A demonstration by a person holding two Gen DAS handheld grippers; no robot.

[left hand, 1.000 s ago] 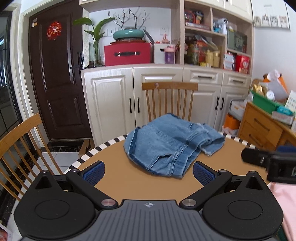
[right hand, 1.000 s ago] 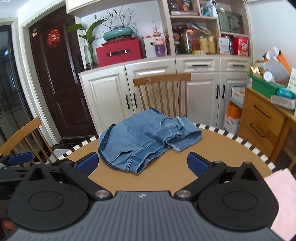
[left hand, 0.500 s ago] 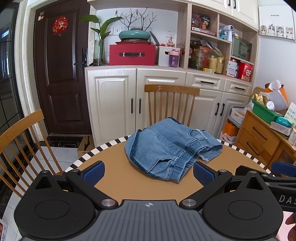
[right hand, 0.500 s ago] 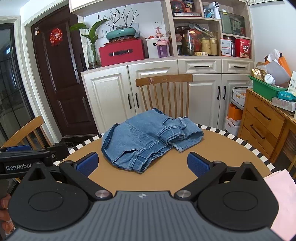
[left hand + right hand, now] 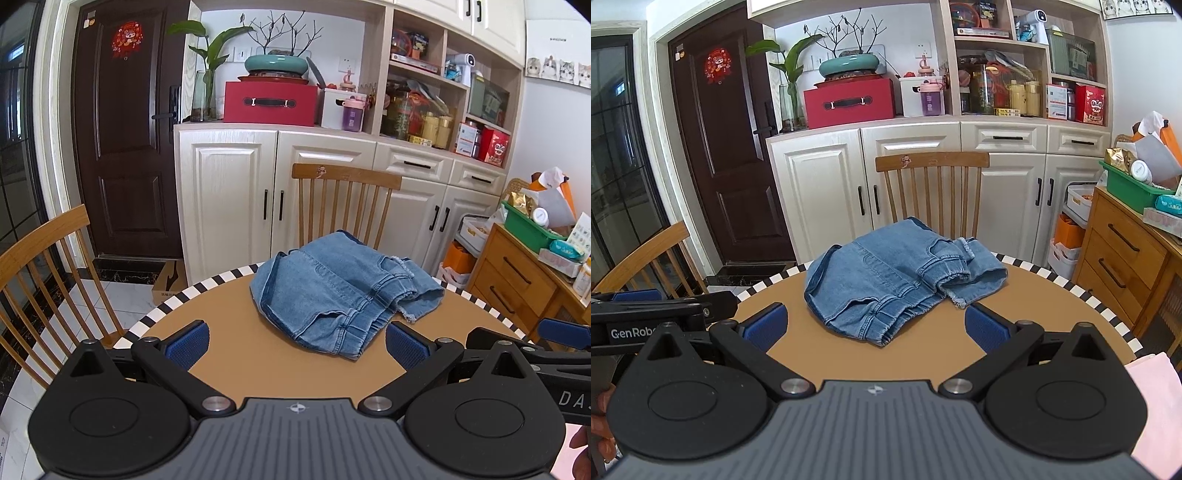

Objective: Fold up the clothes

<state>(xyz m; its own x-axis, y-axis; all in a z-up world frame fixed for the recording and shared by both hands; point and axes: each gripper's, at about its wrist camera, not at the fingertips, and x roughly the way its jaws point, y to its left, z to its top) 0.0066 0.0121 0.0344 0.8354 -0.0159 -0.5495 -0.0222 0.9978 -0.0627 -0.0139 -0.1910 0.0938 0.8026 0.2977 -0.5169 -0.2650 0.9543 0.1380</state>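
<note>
Wooden chair (image 5: 345,206) far behind round table (image 5: 236,354), crumpled blue jeans (image 5: 340,291) on it, left gripper (image 5: 297,345) and right gripper (image 5: 875,326) near, both wide apart, holding nothing

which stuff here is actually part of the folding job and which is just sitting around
Part of the job:
denim garment, bunched on the round table
left gripper and right gripper, both open, holding nothing

Just lying about:
pink cloth at the table's right edge, possibly next to fold
wooden chair
red box
green bin
</note>
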